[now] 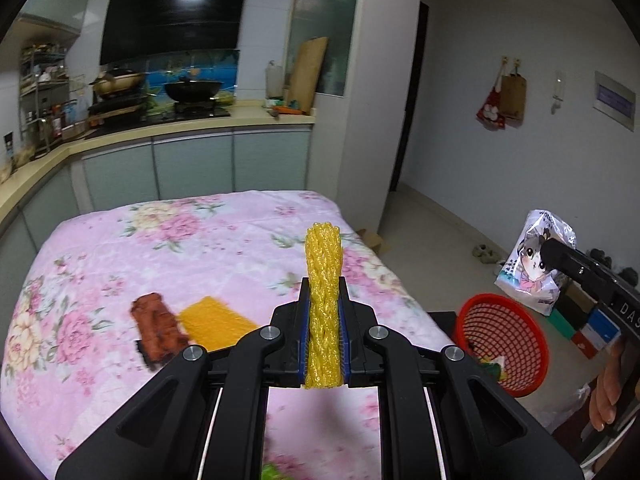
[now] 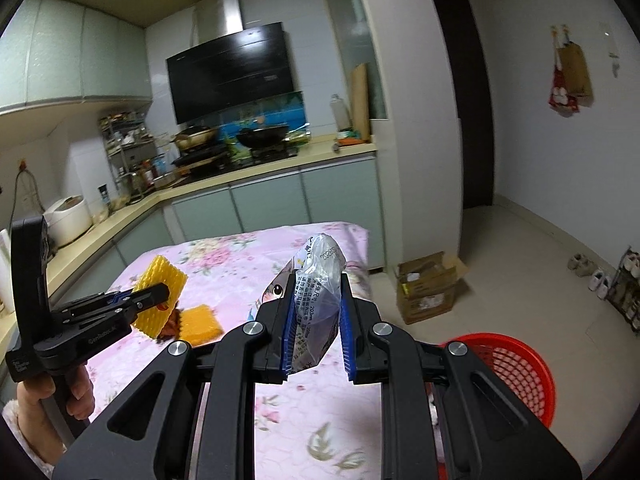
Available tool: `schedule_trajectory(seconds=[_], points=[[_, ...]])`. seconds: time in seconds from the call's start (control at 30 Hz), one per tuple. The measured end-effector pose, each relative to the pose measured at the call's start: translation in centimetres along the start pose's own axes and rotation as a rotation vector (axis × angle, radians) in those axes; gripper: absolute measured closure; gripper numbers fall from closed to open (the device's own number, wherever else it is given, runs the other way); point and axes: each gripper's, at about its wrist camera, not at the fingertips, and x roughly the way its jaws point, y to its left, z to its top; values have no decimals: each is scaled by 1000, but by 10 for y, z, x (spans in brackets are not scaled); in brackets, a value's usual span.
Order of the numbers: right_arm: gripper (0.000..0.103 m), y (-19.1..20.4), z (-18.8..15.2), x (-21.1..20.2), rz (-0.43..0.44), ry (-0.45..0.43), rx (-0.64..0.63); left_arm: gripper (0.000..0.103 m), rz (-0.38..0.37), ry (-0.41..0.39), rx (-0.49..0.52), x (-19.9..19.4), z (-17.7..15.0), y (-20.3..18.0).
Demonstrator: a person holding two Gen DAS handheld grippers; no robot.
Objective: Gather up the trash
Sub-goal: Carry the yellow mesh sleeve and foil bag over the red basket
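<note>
Above floral cloth (image 1: 200, 240): two clamped grippers, left gripper (image 1: 324, 312) on yellow net (image 1: 323, 256), right gripper (image 2: 318, 312) on wrapper (image 2: 316, 276).

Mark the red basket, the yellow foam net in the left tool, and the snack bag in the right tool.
red basket (image 1: 520, 344): left wrist view, inner mesh wall.
yellow foam net (image 1: 324, 264): left wrist view, upper part above the pads.
snack bag (image 2: 318, 280): right wrist view, printed middle.

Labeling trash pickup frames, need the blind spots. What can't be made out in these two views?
- Red basket contents: left wrist view shows only scraps through the mesh; right wrist view, the right gripper's body covers its inside.
- Brown piece on the table: motion-blurred in the left view; nearly hidden behind the yellow foam net in the right view.
- Snack bag print: too small to read.
- Near table edge: hidden by gripper bodies in both views.
</note>
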Motion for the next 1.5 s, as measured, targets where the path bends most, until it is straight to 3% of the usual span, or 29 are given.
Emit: schedule_trajectory(seconds=[0.63, 0.9, 1.13, 1.5], points=[[84, -69, 1, -31, -207, -6, 151, 92, -204, 72, 71, 44, 5, -99], [84, -100, -10, -25, -289, 73, 235, 92, -278, 120, 88, 69, 4, -136], [84, -124, -22, -11, -384, 135, 271, 92, -300, 175, 109, 94, -3, -160], [84, -152, -39, 9, -456, 235, 321, 92, -330, 293, 179, 136, -32, -209]])
